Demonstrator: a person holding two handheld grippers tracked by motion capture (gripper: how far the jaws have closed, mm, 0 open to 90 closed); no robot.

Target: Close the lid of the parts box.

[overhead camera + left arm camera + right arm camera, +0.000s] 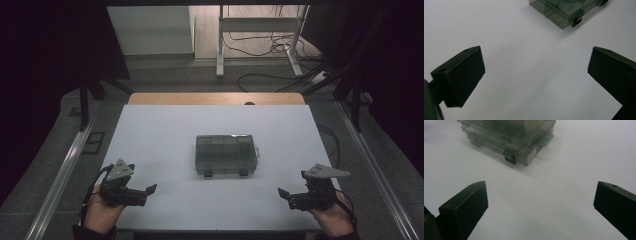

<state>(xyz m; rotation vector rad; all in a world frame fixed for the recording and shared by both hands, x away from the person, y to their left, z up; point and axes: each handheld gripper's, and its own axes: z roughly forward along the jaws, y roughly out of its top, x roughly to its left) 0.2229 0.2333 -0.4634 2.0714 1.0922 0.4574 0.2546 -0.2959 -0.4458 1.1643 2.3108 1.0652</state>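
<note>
We see the left tongs (150, 190) at the near left corner of the white tabletop (160, 130), held in a hand (102, 212) that enters from the bottom edge; their jaws stand spread wide with only bare tabletop between them. The right tongs (284, 194) sit at the near right corner in the other hand (332, 217), likewise released and grasping nothing. Both pairs point inward toward the middle of the tabletop.

Between them, farther from the person and well apart from either pair, lies a compartment box (226, 154) near the centre of the tabletop. We note that it is flat, rectangular and of smoky translucent plastic, with its lid closed. Two dark latches (509, 158) sit on its near long side, and a small tab projects from its right end. Inner dividers show faintly through the lid as several compartments; we cannot tell what, if anything, they hold. In the left gripper view, one corner of the box (564, 12) appears at the top edge.
</note>
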